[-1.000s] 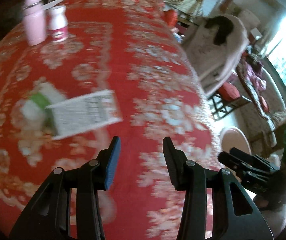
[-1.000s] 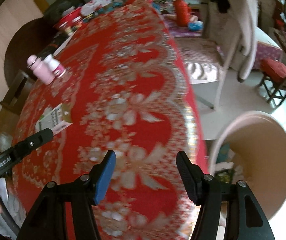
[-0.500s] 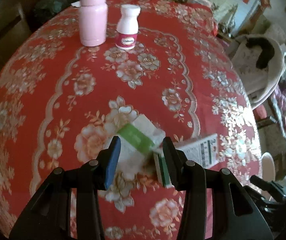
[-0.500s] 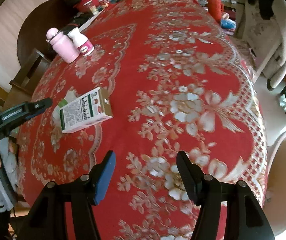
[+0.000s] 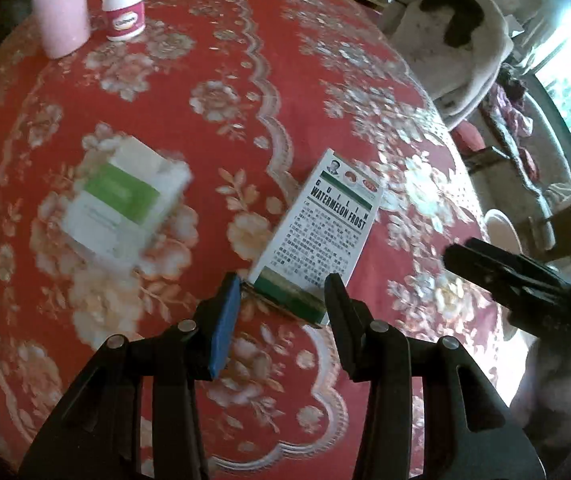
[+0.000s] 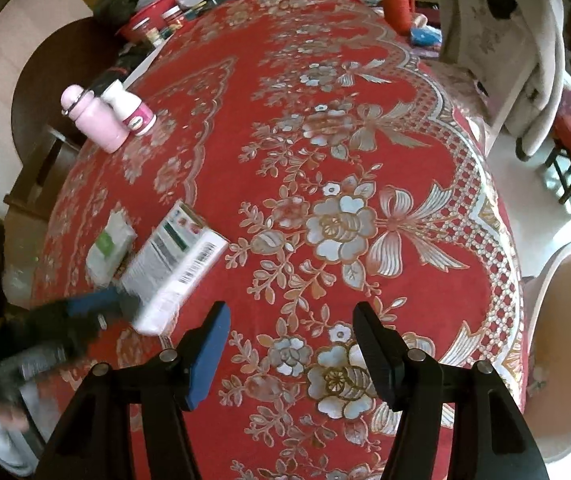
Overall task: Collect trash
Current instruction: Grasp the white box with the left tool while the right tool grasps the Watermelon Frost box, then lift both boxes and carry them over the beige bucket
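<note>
Left wrist view: the left gripper (image 5: 283, 300) has its fingers apart, with the near end of the Watermelon Frost box (image 5: 321, 232) lying between the two fingertips. Whether either pad touches the box cannot be told. The box lies flat on the red floral tablecloth (image 5: 225, 60) and extends away from the fingers, angled slightly toward the right finger's side. Beyond and outboard of the left finger lies a white packet with a green band (image 5: 125, 200), blurred, apart from the box. Far ahead of the left finger stand a pink bottle (image 5: 59, 16) and a white bottle with a pink label (image 5: 123, 4), just beside each other.

Right wrist view: the right gripper (image 6: 289, 316) has its fingers apart with nothing between them, above bare tablecloth. The box (image 6: 175, 268) lies ahead of and outboard of its left finger, with the left gripper (image 6: 97, 304) blurred at the box's near end. Outboard of the right finger, beyond the table edge, sits a pale round bin (image 6: 569, 344).
</note>
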